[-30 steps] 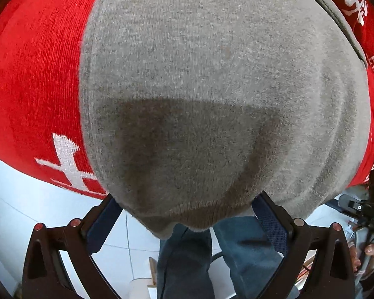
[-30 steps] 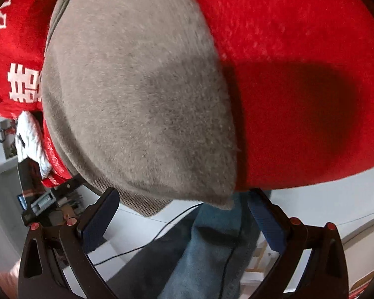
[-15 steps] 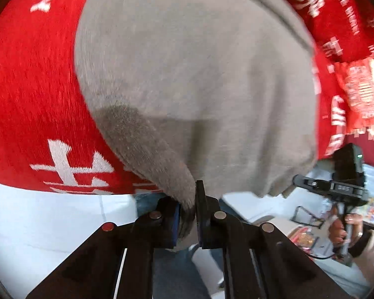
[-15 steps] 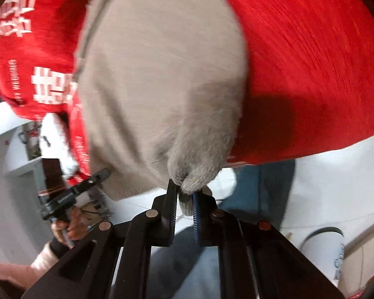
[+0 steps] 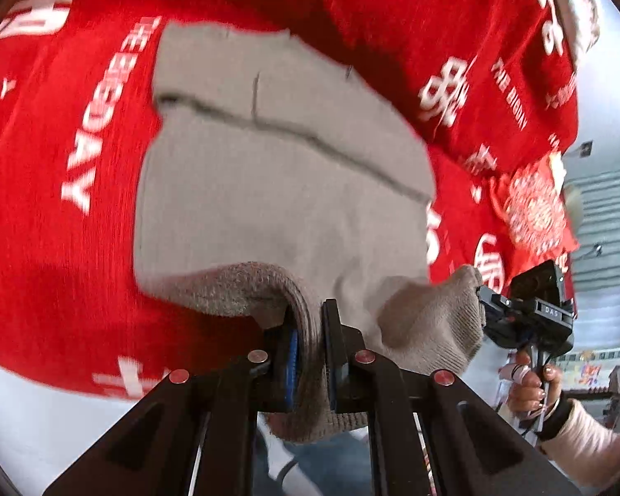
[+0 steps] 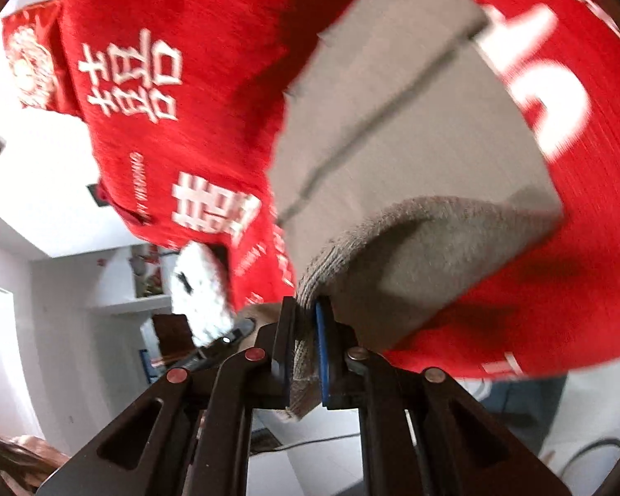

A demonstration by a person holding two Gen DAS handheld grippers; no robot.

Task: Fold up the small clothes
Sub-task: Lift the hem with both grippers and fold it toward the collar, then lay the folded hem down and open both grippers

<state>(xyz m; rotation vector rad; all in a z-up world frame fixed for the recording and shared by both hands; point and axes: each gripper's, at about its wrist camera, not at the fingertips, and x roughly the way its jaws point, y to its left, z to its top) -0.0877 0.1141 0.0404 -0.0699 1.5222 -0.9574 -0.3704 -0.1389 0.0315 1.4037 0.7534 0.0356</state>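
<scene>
A grey knit garment (image 5: 277, 190) lies spread on a red cloth (image 5: 62, 248) with white lettering. My left gripper (image 5: 310, 330) is shut on the near hem, with the ribbed edge pinched between its pads and lifted off the cloth. In the left wrist view my right gripper (image 5: 485, 301) holds the hem's other corner, also raised. In the right wrist view the garment (image 6: 413, 132) slopes away, and my right gripper (image 6: 306, 330) is still closing, its pads pressed on the ribbed hem. The hem sags between the two grips.
The red cloth (image 6: 165, 144) covers the whole table top. A red patterned packet (image 5: 533, 211) lies at its far right. A white fluffy thing (image 6: 202, 289) sits by the cloth's edge. A hand (image 5: 529, 376) grips the right gripper's handle. Jeans-clad legs (image 5: 330, 463) stand below.
Both grippers went from wide open around the hem to shut on it. Both then rose and pulled back, lifting the garment's near edge off the red cloth.
</scene>
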